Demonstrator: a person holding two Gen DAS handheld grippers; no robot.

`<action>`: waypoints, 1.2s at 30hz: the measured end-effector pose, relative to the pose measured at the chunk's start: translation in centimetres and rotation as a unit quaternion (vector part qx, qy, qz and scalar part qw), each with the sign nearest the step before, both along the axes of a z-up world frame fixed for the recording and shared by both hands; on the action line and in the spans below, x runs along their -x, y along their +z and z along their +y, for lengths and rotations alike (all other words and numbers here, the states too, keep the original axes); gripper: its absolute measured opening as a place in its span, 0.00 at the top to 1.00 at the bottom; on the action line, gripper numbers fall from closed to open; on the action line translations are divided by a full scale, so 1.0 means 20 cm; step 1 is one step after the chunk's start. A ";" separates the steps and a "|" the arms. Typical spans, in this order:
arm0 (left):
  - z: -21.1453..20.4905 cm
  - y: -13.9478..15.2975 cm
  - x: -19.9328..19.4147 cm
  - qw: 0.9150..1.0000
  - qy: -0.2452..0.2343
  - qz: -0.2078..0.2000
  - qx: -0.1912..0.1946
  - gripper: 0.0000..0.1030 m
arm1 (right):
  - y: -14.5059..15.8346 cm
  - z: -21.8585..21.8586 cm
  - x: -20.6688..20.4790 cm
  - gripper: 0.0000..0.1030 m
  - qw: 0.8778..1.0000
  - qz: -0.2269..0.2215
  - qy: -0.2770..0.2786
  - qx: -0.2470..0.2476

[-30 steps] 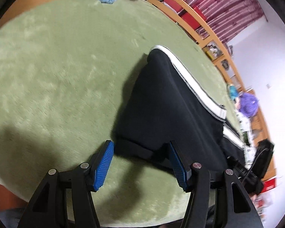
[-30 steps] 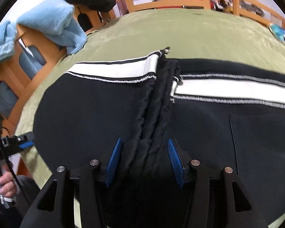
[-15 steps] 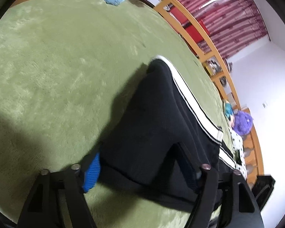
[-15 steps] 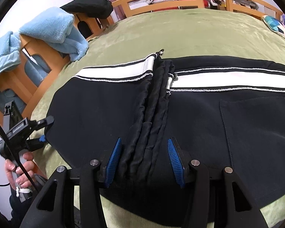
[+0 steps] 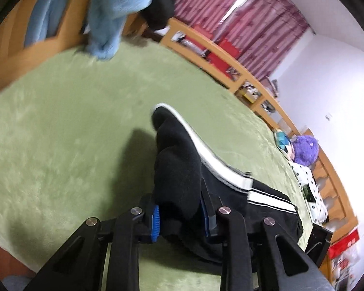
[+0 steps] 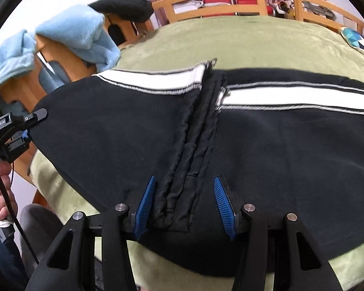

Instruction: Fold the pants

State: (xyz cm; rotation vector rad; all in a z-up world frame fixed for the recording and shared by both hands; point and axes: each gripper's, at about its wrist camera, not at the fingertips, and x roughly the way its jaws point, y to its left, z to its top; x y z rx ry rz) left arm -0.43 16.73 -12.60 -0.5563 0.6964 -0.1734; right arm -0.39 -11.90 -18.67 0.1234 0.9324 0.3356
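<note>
Pants (image 6: pixel 267 145) lie partly folded; left gripper (image 5: pixel 180 218) pinches the left end, right gripper (image 6: pixel 184 208) spread over the near waistband; more folds remain.

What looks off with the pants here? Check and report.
Nothing looks damaged. The black pants are mid-fold: the left tongs pinch a bunched-up edge lifted off the green blanket, while the open right tongs straddle the puckered waistband. The lifted side's white stripe sits askew to the flat one.
</note>
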 end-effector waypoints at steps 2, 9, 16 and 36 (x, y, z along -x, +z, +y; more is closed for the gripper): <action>-0.07 0.13 0.02 0.999 -0.014 -0.021 -0.020 0.77 | 0.06 -0.09 0.05 0.52 1.000 -0.014 -0.004 -0.008; -0.64 0.62 0.05 0.983 -0.100 -0.105 -0.112 0.78 | 0.25 -0.56 0.23 0.51 0.996 -0.059 -0.067 0.017; -1.40 0.79 0.04 0.957 -0.213 -0.138 -0.140 0.79 | 0.35 -1.13 0.41 0.51 0.983 -0.071 -0.172 0.009; -1.72 0.18 -0.17 0.958 -0.244 0.033 -0.145 0.68 | 0.23 -1.57 0.29 0.39 0.973 -0.046 -0.211 -0.081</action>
